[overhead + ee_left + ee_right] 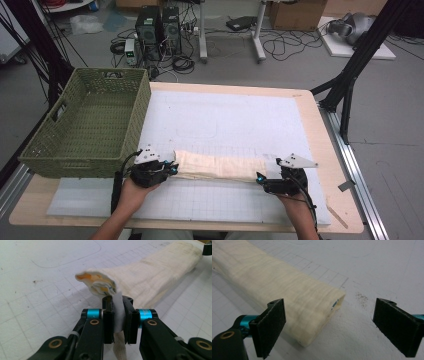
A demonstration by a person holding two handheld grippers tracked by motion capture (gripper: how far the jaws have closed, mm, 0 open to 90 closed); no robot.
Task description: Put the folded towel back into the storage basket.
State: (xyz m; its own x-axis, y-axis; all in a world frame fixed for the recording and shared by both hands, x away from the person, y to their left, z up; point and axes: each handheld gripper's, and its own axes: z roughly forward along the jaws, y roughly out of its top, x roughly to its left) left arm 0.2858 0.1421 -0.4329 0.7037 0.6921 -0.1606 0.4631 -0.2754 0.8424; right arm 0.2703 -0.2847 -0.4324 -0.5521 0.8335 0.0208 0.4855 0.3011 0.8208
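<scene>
At far left, a green woven basket (85,122), rectangular, open weave with handle slots in the end walls; inside bare, nothing in it; set at the left edge of the table (320,130), partly overhanging the white gridded mat (225,120). Just right of the basket's near corner, the left gripper (171,167), clamped on a corner of the folded cloth (220,166); in the left gripper view, a strip of pale fabric (119,315) pinched flat between the black pads, jaws nearly together. Cloth cream-coloured, soft, ribbed or terry in texture, folded into a long flat band lying across the near middle of the mat; orange and blue print visible inside the fold at the left end (98,285). At the cloth's right end, the right gripper (260,180), jaws wide apart, black pads (272,327) either side of the cloth's corner, not pressing on it. Mat white, faintly gridded, speckled with small dark crumbs.
</scene>
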